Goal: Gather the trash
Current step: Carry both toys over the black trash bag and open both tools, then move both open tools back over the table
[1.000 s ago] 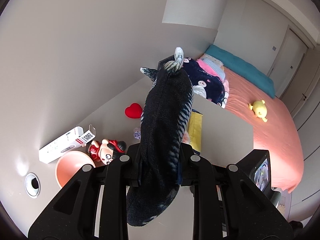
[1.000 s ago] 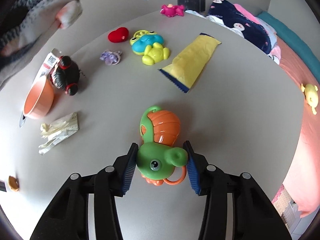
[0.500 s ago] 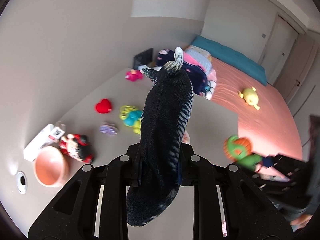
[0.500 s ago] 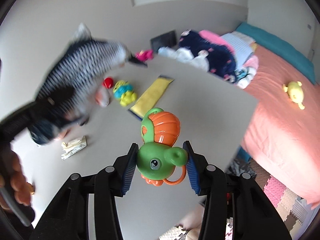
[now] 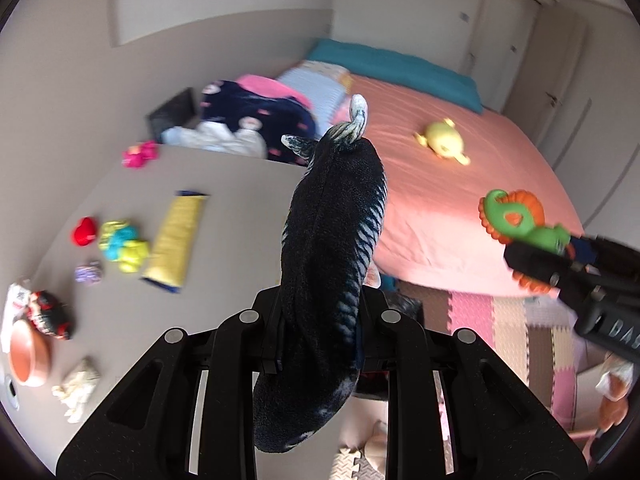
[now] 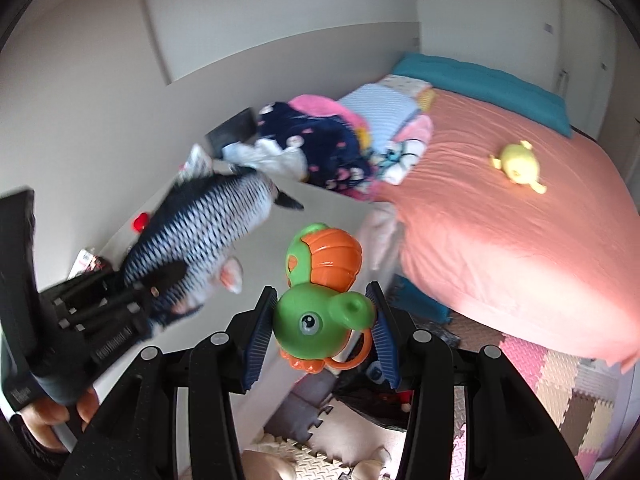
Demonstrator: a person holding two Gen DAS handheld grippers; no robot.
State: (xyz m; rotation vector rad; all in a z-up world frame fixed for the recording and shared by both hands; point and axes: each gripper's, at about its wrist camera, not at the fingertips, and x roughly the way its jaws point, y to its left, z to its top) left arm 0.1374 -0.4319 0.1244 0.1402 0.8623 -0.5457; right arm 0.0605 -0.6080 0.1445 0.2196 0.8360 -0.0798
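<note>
Both grippers were clamped on toys: the left gripper squeezed a plush fish at frame center. The right gripper pinched a green snail toy (orange shell) at lower center, beside the pink bed.

Your two wrist views look steeply down past the worktop edge; both share the bed beyond it.

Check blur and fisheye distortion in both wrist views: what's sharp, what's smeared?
Left wrist: plush fish and left gripper sharp; table items, bed and right gripper smeared; dark corners, bent walls. Right wrist: green toy and its gripper sharp; the fish and the hand at left blurred; strong glare on the bed's near edge.
</note>
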